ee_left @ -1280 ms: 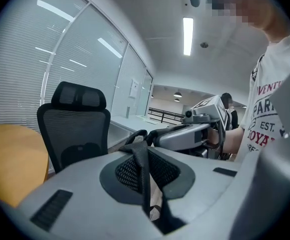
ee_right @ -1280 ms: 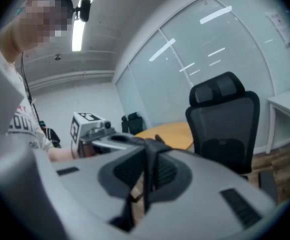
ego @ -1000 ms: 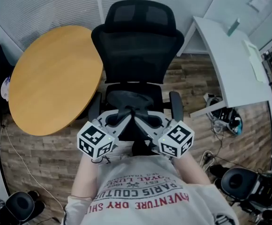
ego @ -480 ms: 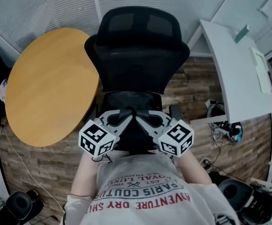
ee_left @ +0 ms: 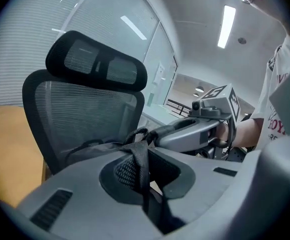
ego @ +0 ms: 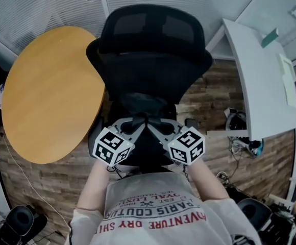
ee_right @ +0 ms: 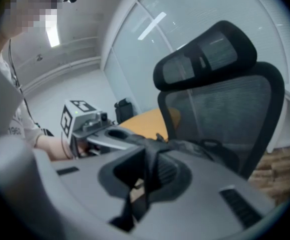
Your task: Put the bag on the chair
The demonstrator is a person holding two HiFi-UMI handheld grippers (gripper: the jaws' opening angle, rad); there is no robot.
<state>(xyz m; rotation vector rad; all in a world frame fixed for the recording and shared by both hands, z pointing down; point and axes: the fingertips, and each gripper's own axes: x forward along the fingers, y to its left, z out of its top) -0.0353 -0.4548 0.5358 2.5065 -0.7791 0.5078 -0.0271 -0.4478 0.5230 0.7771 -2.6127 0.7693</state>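
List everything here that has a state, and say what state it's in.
Left gripper: shut on a bag strap.
Right gripper: shut on a bag strap too.
Bag: held up by its straps against the backrest; can't tell if it rests on the seat.
Chair: upright, facing the person.

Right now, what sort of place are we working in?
Most likely an office or meeting room: a black mesh office chair with a headrest, a round wooden table beside it, and a white desk with loose cables under it.
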